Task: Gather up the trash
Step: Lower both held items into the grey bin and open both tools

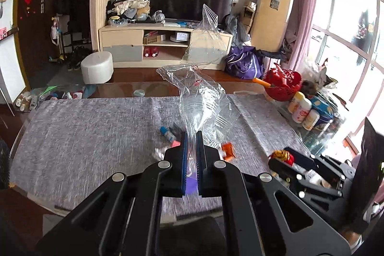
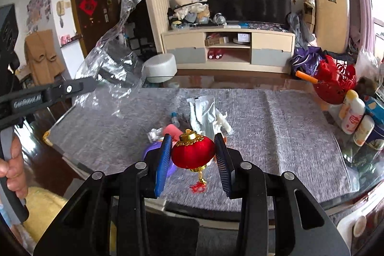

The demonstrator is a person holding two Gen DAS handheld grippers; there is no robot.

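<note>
Up above the worktop (image 1: 96,136), the left gripper (image 1: 191,136) has its jaws clamped on a clear bag (image 1: 199,97). Right gripper (image 2: 194,150) jaws grip a red lantern (image 2: 193,151).

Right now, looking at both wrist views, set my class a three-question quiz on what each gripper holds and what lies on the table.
1. True or false: the left gripper is shut on a clear plastic bag.
2. What does the right gripper hold? A) red lantern ornament B) white bottle C) orange tube
3. What covers the table under the scattered trash?

Key: 1 true. 2 A. 3 a grey cloth.
</note>
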